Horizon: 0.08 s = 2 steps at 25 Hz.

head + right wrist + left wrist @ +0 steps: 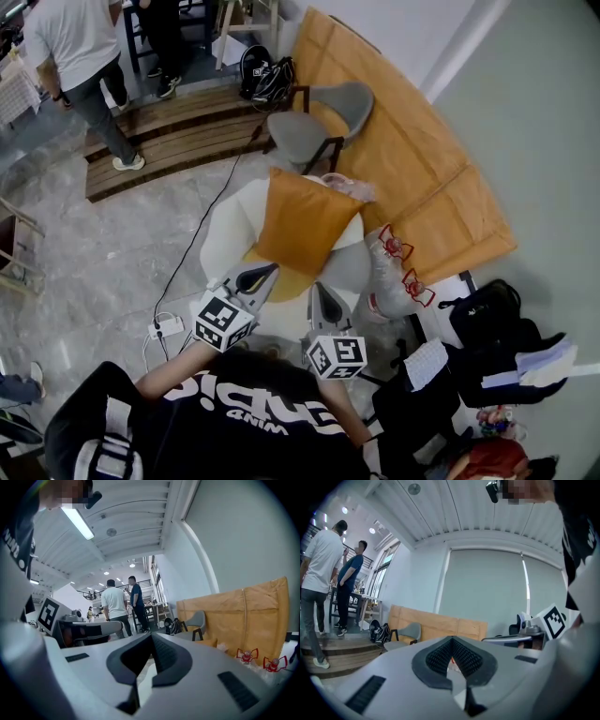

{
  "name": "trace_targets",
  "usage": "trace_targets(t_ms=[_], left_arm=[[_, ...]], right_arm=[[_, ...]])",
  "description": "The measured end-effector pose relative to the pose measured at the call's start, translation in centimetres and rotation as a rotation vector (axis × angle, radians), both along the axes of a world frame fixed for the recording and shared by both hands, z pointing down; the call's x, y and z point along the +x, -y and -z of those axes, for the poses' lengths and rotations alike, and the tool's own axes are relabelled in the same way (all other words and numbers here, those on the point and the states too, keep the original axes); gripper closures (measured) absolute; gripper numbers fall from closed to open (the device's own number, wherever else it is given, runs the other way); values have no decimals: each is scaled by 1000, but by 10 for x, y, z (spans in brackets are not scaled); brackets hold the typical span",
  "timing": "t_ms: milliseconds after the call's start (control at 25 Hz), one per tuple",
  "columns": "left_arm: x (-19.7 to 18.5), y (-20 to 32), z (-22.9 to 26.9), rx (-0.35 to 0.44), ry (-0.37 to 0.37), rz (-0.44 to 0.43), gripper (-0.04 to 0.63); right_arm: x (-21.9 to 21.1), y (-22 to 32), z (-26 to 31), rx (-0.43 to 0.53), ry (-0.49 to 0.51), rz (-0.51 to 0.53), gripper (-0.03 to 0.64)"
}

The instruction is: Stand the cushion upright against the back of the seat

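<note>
Left tongs point(270, 269) and right tongs point(320, 287), closed, sit near the cushion point(302, 223).

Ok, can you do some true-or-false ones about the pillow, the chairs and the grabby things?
1. The orange cushion is propped up on the white armchair. True.
2. The left gripper is holding the cushion. False: its jaws are shut on nothing, short of the cushion.
3. The right gripper is wide open. False: it is shut and empty.
4. A grey chair stands beyond the armchair. True.
</note>
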State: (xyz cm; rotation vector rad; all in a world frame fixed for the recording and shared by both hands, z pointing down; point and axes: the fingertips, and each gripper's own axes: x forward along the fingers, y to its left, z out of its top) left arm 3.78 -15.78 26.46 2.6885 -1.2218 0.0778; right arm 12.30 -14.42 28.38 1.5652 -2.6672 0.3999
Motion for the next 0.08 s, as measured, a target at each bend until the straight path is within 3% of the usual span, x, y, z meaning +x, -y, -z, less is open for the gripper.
trace_targets(t_ms=[80], left_arm=[[-1, 2, -2, -3, 2, 2, 589]], right_arm=[[1, 2, -1, -1, -1, -2, 595]])
